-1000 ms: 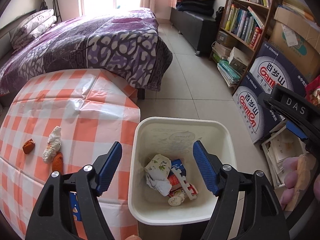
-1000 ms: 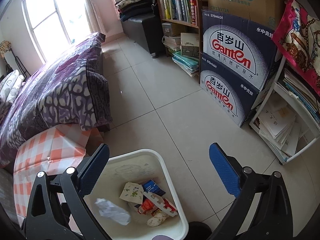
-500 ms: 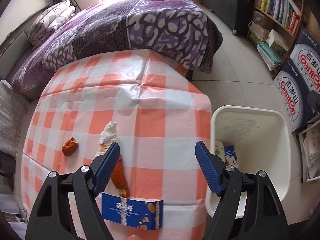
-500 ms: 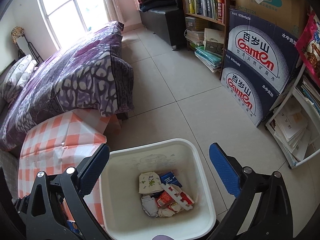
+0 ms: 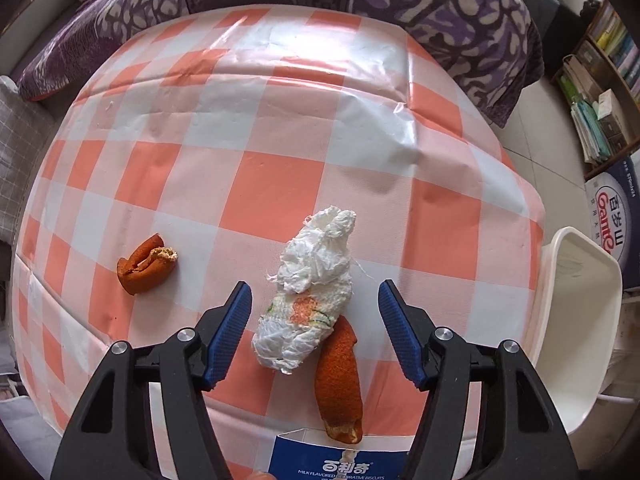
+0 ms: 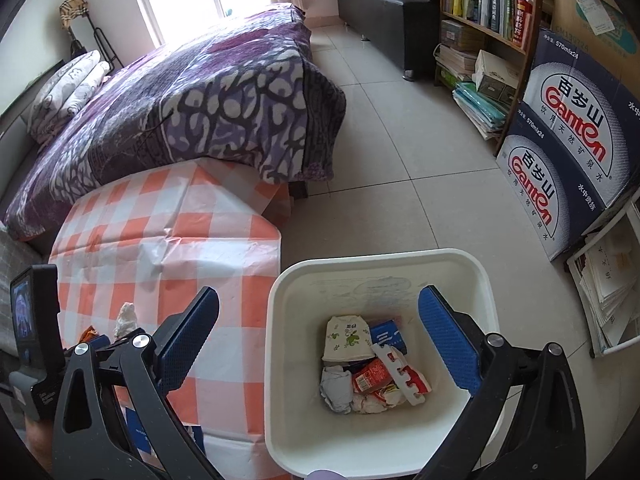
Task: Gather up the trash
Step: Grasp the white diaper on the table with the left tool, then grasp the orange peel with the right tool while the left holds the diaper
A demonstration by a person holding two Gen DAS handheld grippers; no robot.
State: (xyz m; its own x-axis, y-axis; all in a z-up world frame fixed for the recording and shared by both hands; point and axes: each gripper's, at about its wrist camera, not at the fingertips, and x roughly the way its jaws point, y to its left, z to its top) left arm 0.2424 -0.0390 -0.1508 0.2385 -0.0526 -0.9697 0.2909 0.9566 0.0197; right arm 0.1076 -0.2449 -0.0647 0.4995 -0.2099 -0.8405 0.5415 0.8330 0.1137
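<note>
A crumpled white tissue wad lies on the orange-checked tablecloth. My left gripper hangs over it with a blue pad on each side; its jaws are closing and the pads stand clear of the tissue. A long orange peel touches the wad's near end, and a curled peel lies to the left. A blue biscuit box sits at the near edge. My right gripper is open and empty above the white bin, which holds several wrappers and papers.
The bin stands on the tiled floor right of the table. A bed with a purple blanket lies behind the table. Blue water cartons and a bookshelf line the right wall. The left gripper's body shows at the right view's left edge.
My left gripper has swung from over the bin to above the table, sunk toward the tissue wad, and its jaws have narrowed. My right gripper shifted so the bin sits between its fingers.
</note>
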